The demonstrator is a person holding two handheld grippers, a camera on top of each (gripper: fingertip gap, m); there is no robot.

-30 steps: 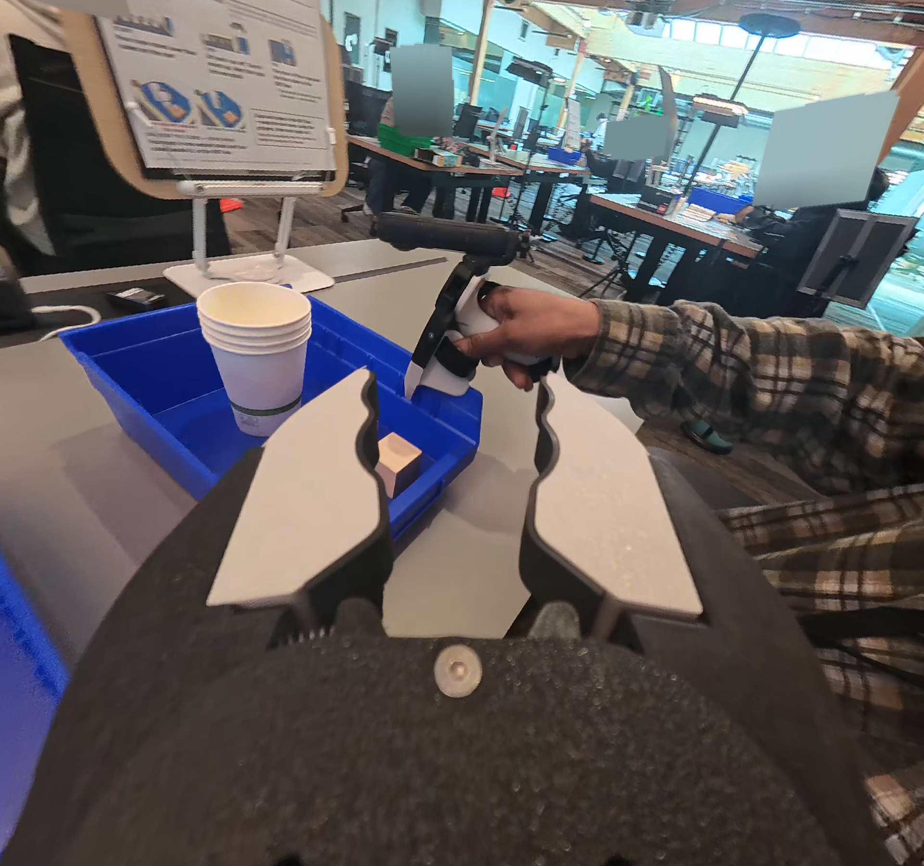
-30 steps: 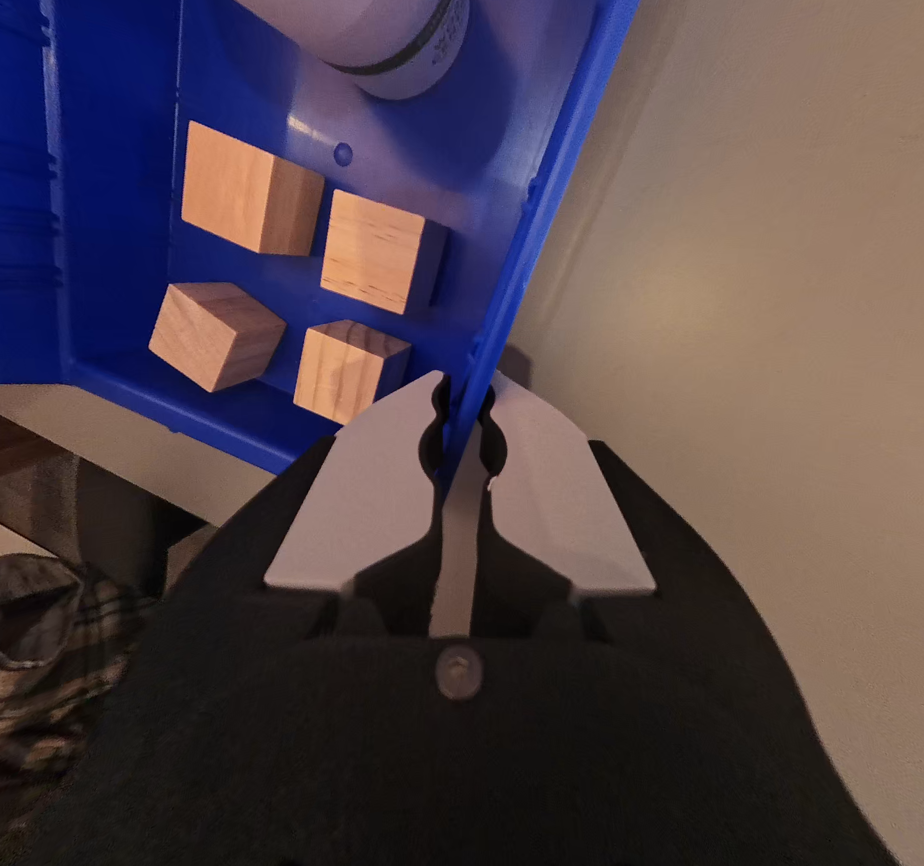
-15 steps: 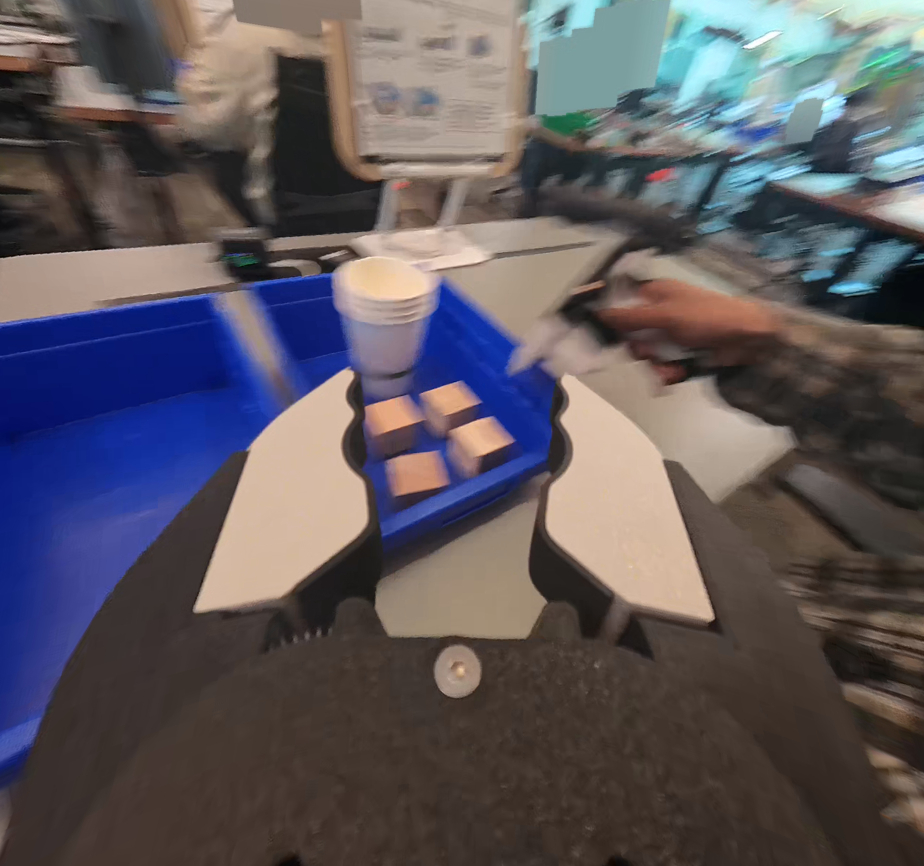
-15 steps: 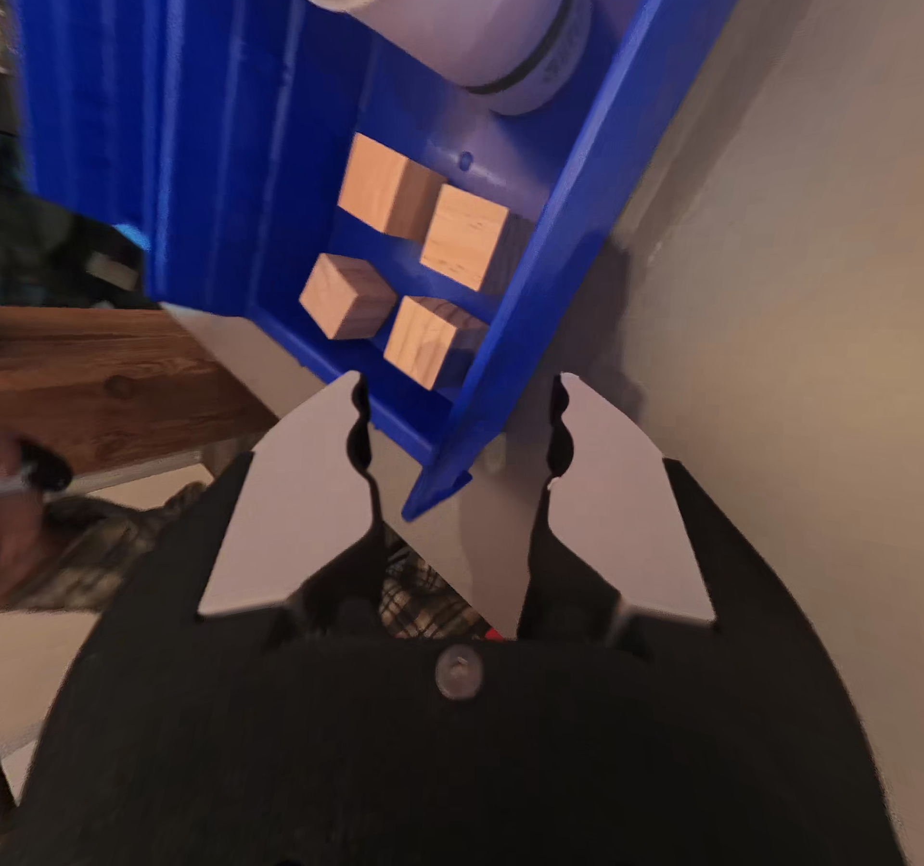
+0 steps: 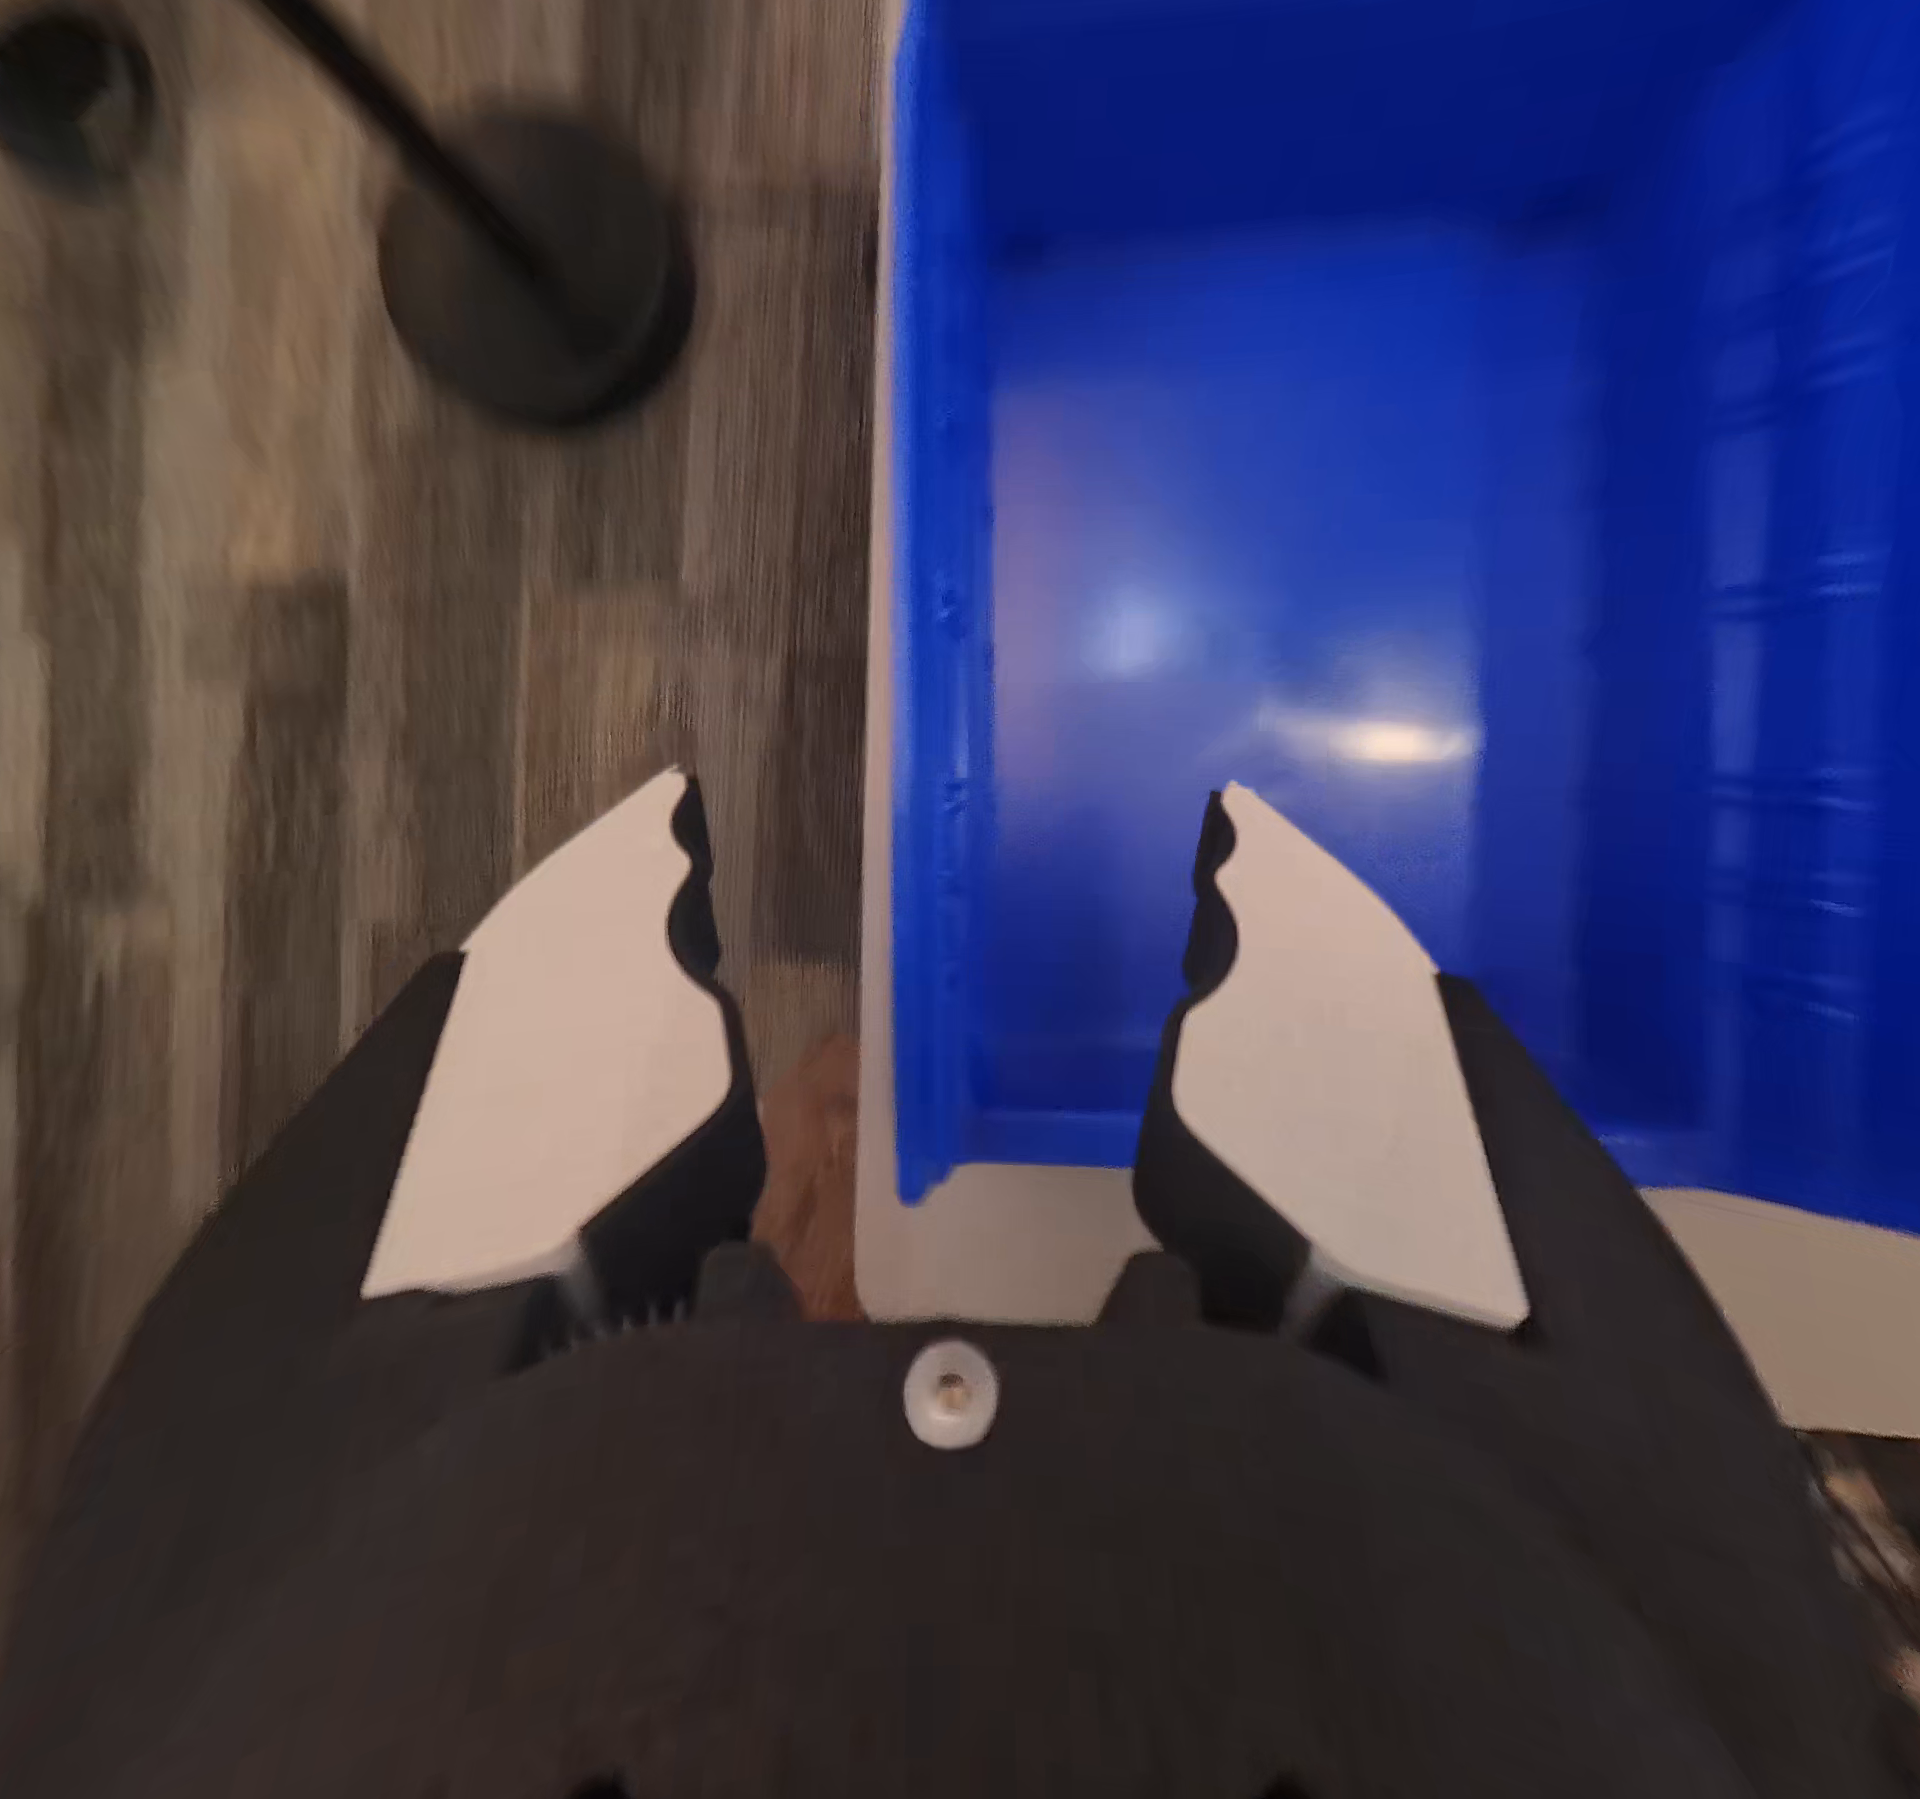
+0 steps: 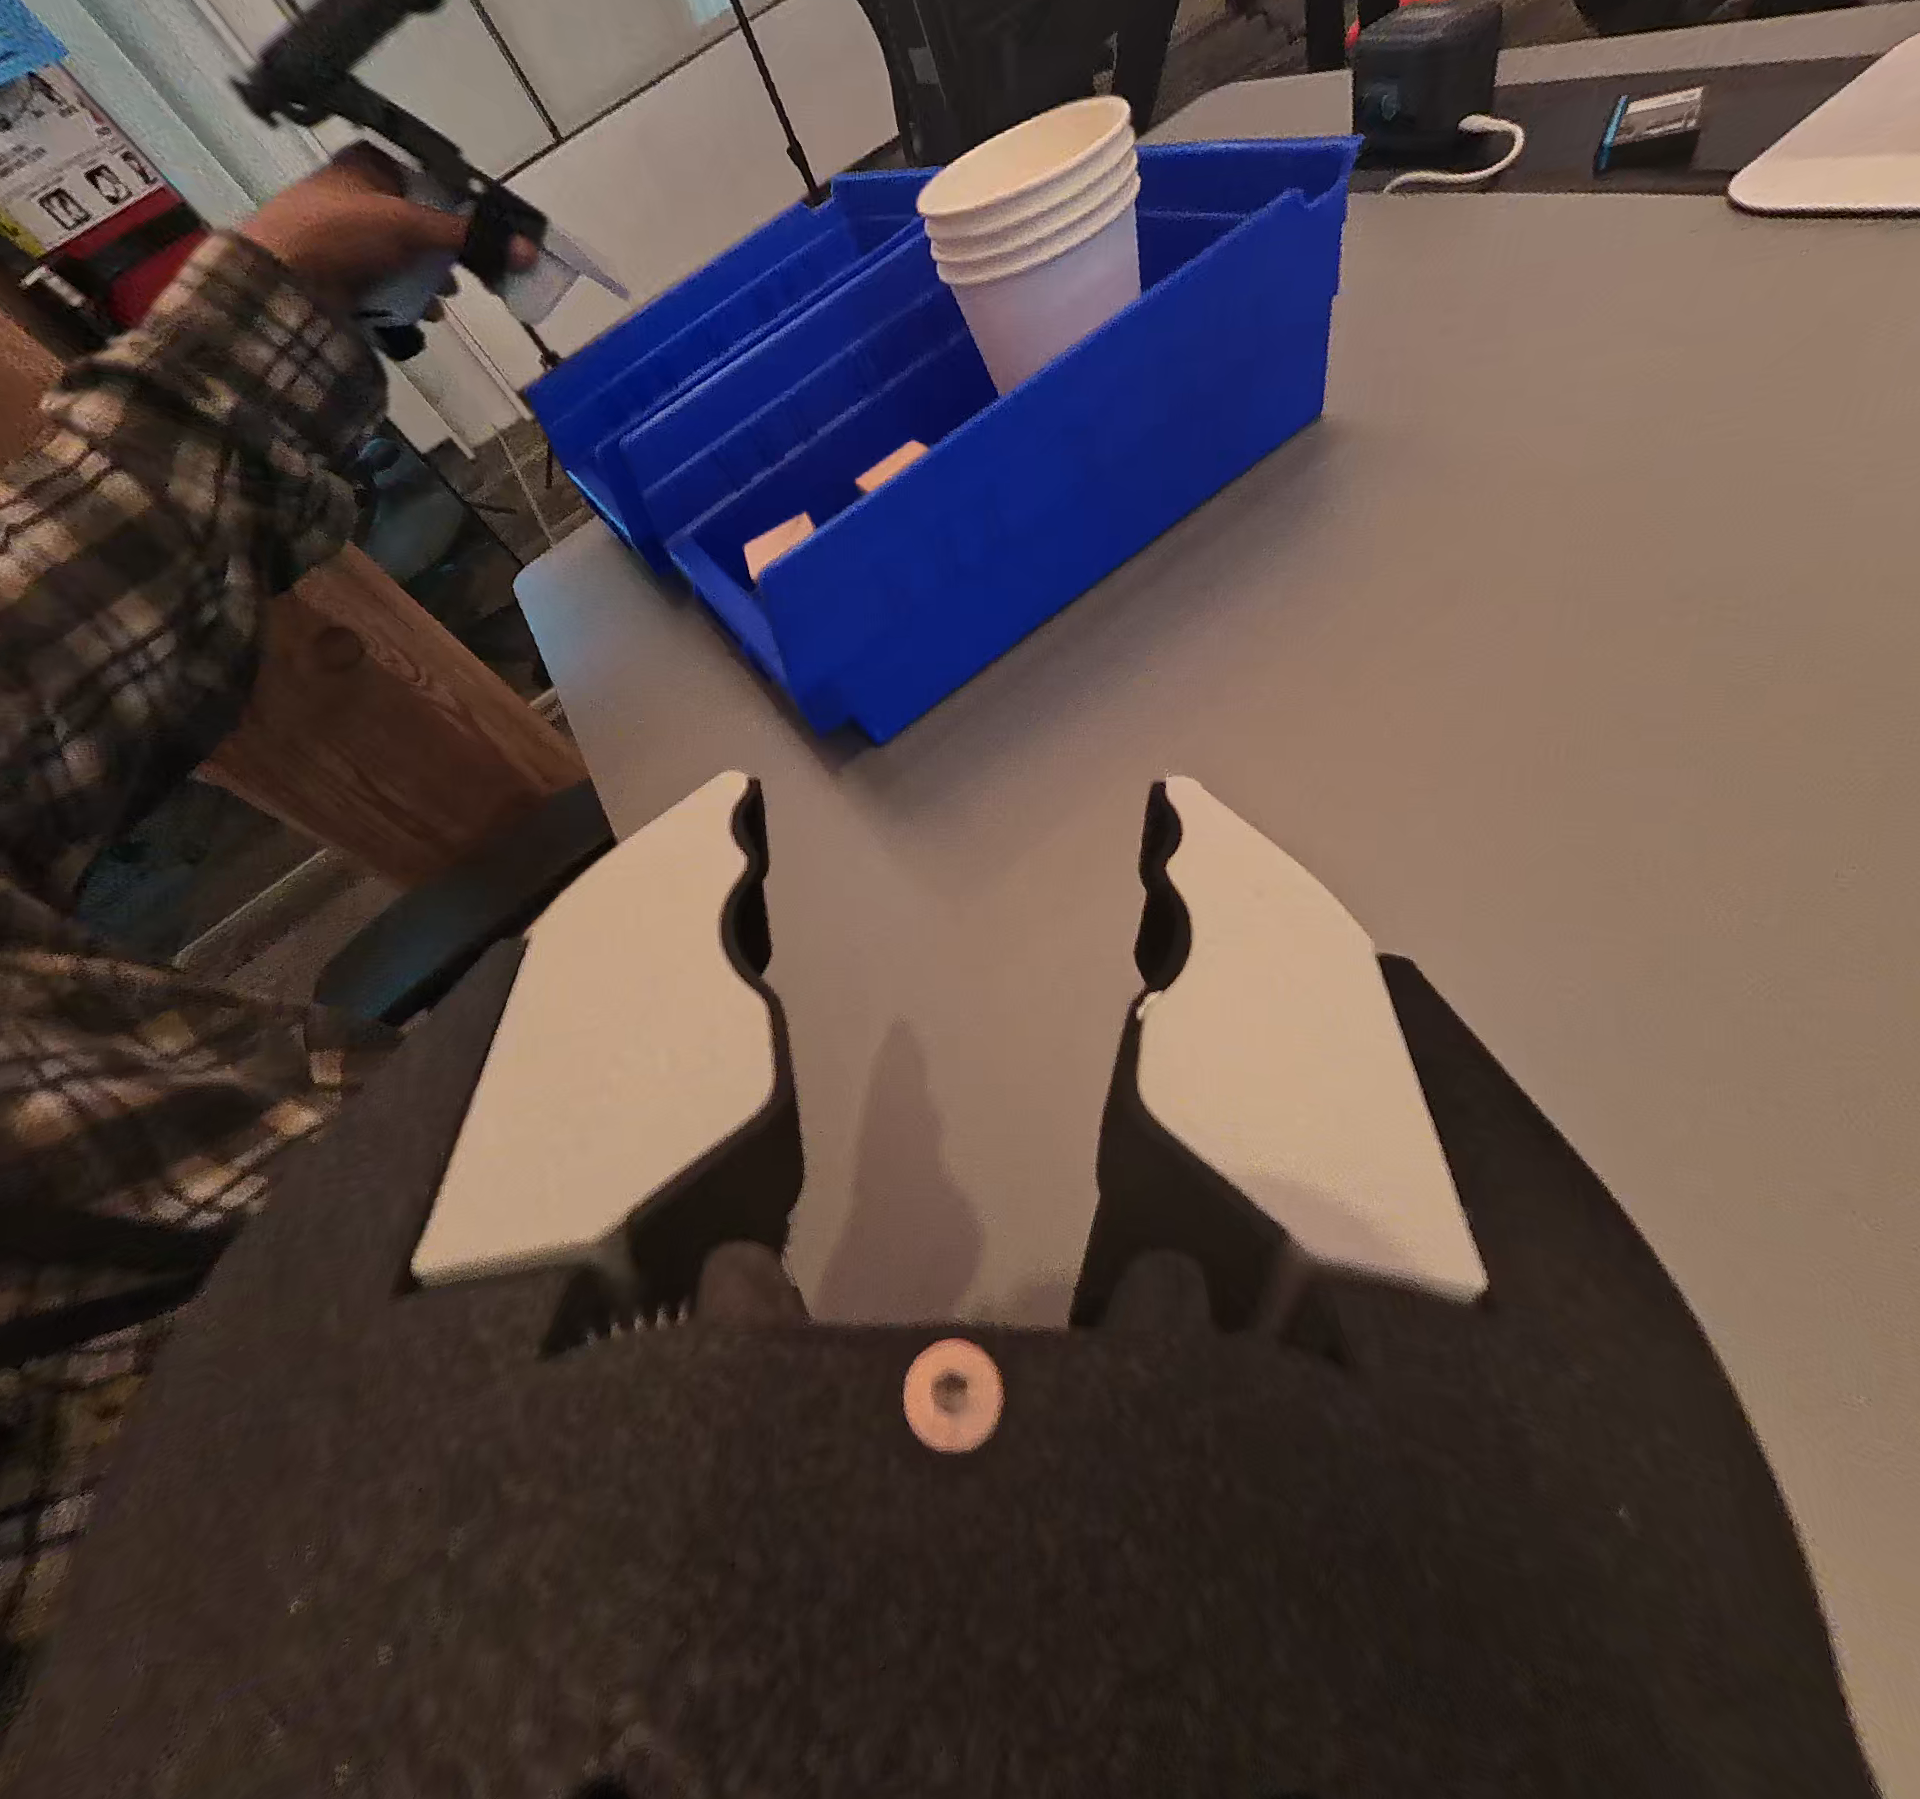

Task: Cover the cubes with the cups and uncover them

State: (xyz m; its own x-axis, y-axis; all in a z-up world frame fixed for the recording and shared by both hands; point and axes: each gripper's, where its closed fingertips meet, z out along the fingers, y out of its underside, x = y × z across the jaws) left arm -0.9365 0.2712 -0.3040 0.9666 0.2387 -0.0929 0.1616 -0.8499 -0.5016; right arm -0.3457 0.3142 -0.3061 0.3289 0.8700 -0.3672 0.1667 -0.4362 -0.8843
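Blue plastic bin [image 6: 1039,544], near one of two side by side at the corner of the grey table [image 6: 1558,710]; contents: a nested stack of white paper cups [image 6: 1039,243] standing upright at its far end, and wooden cubes [image 6: 777,544] low at its near end, only two tops showing over the wall; nothing is covered yet, so you are at the very start. Right gripper [image 6: 951,804]: fingers spread wide, holding nothing, hovering over bare table short of the bin. Left gripper [image 5: 951,793]: fingers likewise apart and empty; its view is blurred, looking down on the second blue bin [image 5: 1299,606], which shows nothing inside, and the wood-grain floor [image 5: 312,710] beyond the table edge. Handling note: bring your right gripper to the stack; close on the top cup's wall just below its rim; squeeze lightly, since paper likely buckles; steady the lower cups with your left so only one lifts; clear the bin wall before turning the cup mouth-down over a cube.
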